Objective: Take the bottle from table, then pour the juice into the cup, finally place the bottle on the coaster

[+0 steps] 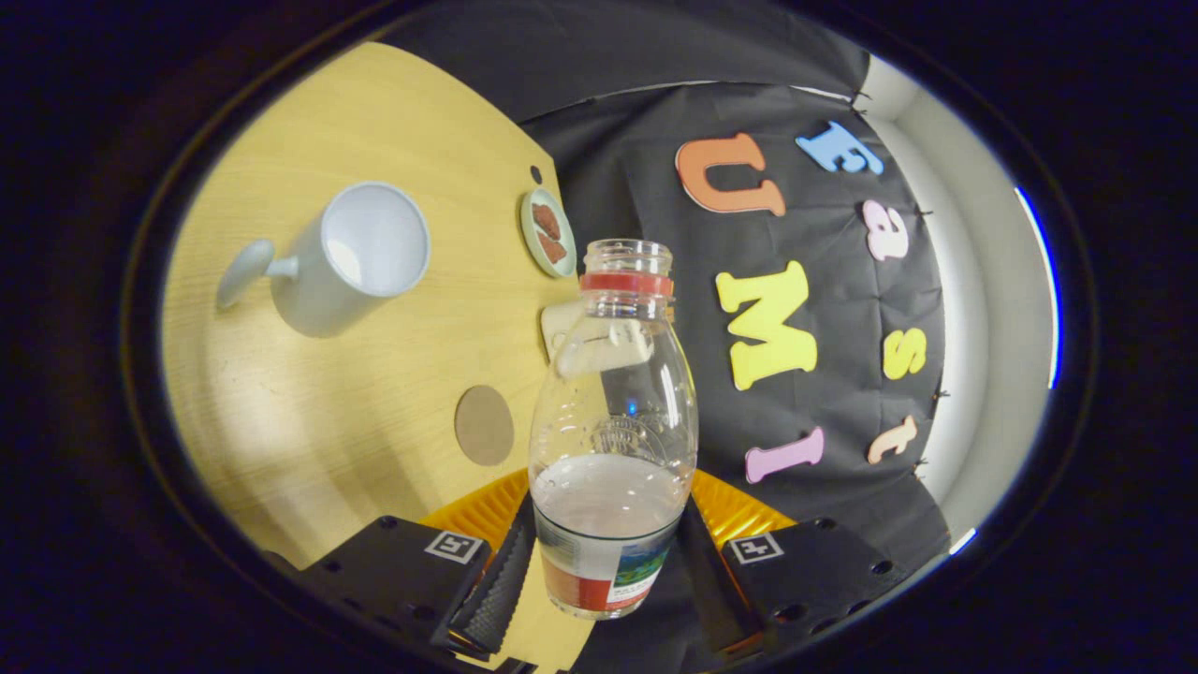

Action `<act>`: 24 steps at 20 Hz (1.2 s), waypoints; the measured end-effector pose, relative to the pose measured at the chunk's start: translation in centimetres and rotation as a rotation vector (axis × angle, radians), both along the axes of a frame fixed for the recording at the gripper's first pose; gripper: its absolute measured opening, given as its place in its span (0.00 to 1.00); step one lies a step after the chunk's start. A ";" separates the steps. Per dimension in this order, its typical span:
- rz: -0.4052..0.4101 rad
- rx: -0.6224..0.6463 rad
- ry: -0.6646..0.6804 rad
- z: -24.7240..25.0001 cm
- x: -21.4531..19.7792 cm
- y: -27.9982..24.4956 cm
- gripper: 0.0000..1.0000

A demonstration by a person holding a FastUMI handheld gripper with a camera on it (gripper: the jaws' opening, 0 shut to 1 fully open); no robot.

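Bottle point(613, 412), clear, uncapped, part full of pale juice, clamped low on its labelled body between both fingers of the tongs point(608, 571), apparently lifted and tipped for carrying toward the pour. Cup point(351, 253), white, handled, stands well beyond the left finger on the worktop point(309, 421); round coaster point(484, 425) lies nearer, just ahead, kept free for the bottle.

hand-held gripper point(606, 571) fingers clamped on open bottle point(613, 412), cup point(351, 255) and coaster point(484, 425) on table point(374, 393) beyond

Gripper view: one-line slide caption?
Gripper shut on open bottle, tilted above the table with cup and coaster beyond.
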State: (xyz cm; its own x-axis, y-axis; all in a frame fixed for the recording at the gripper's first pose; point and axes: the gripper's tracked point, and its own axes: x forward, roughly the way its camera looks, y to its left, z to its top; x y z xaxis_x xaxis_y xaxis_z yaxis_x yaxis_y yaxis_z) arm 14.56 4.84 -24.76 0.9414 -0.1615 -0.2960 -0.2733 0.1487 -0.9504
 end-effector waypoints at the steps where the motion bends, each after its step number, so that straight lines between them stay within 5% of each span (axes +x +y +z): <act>1: -0.003 -0.029 0.002 -0.3 0.1 0.1 0.80; 24: 0.046 -0.342 -0.069 2.0 -0.6 2.2 0.80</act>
